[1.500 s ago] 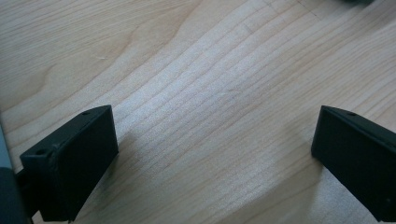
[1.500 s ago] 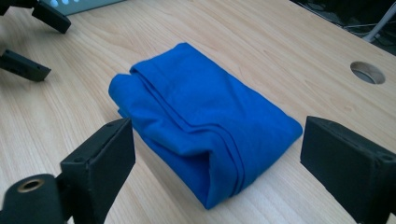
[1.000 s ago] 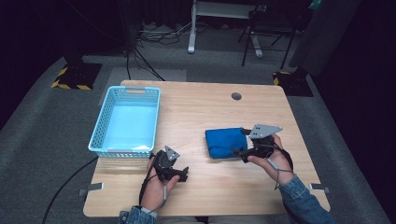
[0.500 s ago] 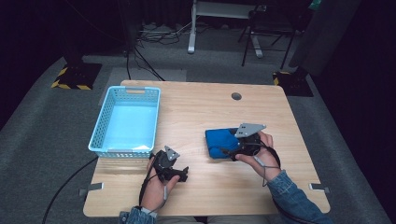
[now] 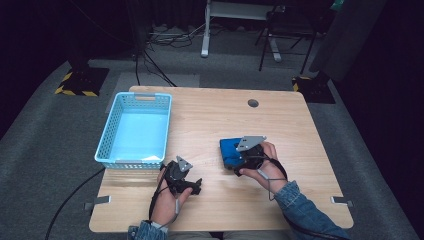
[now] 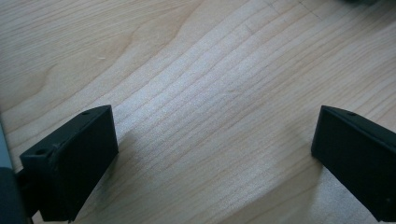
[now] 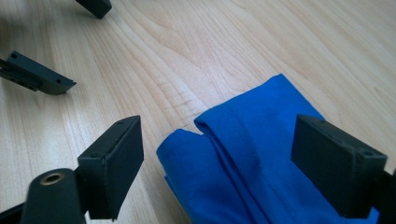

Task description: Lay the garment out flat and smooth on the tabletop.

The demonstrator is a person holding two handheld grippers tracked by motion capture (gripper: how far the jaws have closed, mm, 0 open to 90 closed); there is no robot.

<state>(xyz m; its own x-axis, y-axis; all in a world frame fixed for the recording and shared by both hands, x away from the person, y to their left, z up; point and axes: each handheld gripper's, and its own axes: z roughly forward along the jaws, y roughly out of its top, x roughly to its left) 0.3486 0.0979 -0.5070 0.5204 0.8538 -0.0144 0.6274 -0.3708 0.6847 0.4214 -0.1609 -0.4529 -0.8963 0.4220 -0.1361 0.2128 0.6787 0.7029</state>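
While open-jawed, right gripper [image 7: 217, 154] over blue cloth [image 7: 252, 163]

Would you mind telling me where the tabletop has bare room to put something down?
The far half of the table, between the basket and the right edge, is bare apart from a small hole. The near right corner is bare too. It is crowded near the front, around the blue cloth and both grippers.

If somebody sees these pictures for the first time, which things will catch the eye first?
The folded blue cloth stands out on the pale wooden table, right of centre, with the open right gripper astride its corner. At the table's left edge lies a light blue basket, nothing visible in it. The left gripper rests open near the front edge, over bare wood.
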